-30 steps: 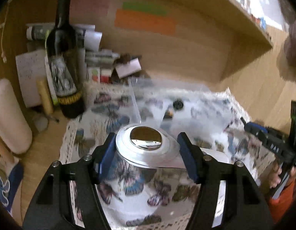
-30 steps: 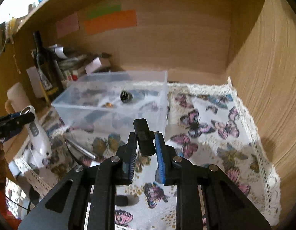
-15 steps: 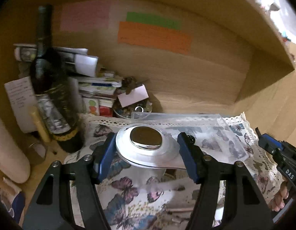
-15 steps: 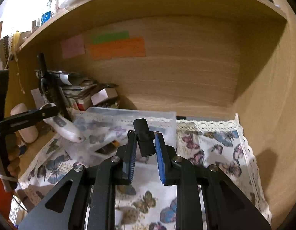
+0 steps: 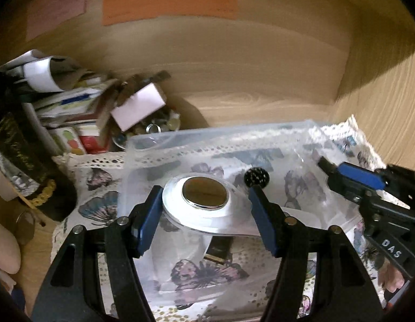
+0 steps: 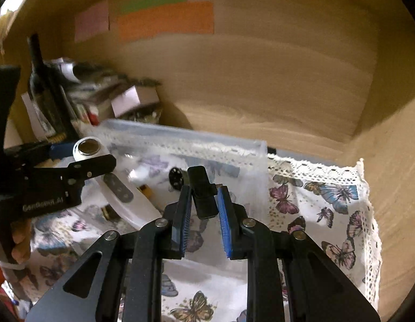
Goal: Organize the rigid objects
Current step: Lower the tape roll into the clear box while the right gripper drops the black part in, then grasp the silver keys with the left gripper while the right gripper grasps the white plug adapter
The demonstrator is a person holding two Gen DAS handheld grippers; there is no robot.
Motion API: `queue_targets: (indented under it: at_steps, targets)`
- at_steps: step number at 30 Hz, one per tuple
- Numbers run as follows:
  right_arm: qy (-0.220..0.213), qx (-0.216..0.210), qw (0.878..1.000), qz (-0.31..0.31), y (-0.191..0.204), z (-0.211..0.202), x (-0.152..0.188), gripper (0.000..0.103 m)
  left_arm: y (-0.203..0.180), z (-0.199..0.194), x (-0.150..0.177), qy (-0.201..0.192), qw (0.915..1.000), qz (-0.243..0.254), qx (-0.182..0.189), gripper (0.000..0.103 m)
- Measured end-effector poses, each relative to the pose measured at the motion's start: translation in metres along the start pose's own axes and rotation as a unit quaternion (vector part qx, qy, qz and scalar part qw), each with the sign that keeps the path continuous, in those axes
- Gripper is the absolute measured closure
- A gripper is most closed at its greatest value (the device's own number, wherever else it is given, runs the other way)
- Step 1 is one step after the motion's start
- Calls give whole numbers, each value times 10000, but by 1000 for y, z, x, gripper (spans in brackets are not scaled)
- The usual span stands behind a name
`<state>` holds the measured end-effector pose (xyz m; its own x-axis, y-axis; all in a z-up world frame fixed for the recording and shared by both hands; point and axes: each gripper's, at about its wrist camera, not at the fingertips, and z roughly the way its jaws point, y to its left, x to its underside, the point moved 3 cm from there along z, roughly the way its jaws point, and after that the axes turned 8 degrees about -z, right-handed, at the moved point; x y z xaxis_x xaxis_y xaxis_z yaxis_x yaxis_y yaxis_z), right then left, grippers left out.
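My left gripper (image 5: pixel 204 196) is shut on a white handheld device with a round metal head (image 5: pixel 204 193); it also shows in the right wrist view (image 6: pixel 89 147). I hold it over the clear plastic bin (image 5: pixel 296 131). My right gripper (image 6: pixel 204 198) is shut on a small black rectangular object (image 6: pixel 203 191), just over the bin's (image 6: pixel 180 134) near right part. Inside the bin lie a black round knob (image 5: pixel 256 176), also in the right wrist view (image 6: pixel 175 178), and a small dark and gold piece (image 5: pixel 217 251). The right gripper shows at the right of the left wrist view (image 5: pixel 349 174).
The bin stands on a butterfly cloth (image 6: pixel 328 201) inside a wooden shelf nook. At the back left are a dark wine bottle (image 6: pixel 43 88), stacked papers and boxes (image 5: pixel 73 102) and a dish of small items (image 5: pixel 159 126). Wooden walls close the back and right.
Both grippers have moved forward and down over the bin, still holding their objects. The left gripper has shifted right, so the bottle has slid to the left edge of its view.
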<state>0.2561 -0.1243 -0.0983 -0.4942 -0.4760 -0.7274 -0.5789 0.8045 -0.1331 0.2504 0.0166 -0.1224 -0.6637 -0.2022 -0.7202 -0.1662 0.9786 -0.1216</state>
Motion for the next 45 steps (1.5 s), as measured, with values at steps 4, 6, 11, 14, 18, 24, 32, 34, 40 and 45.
queue_targets:
  at_steps: [4,6,11,14,18,24,32,34,40,45]
  targets:
    - [285,20,9995,-91,0,20,3,85,-9,7,7,3,9997,190,-134,39]
    - [402,39,9991,-152,2,28,3,85,-11,10,11,49,9996,249,-153,39]
    - [500,86,9986,-130,1,35,1,85,-11,13,12,173,9996,152,-153,39]
    - [519,41,9986,-95,2,34,0,85,-11,13,11,222,9995,164,-135,39]
    - [511,-67,9987,-5,3,29,2,83,-13,0,8,104,9997,191,-63,39]
    - [192,0,9998,18,8,-1,1,69,-5,-32,2,-124,9999,46,76,32]
    - [-546,143,9984,-84,21,-68,1,55,15,-88,5,-632,9978,-105,148,16]
    - [-645,156,9977,-120,25,-79,5,53,18,-100,10,-709,9974,-63,117,12]
    - [-674,112,9975,-158,42,-95,27,51,27,-109,41,-477,9987,94,126,10]
    - [-402,-53,9991,-85,55,-88,53,50,32,-97,72,-13,9998,121,148,8]
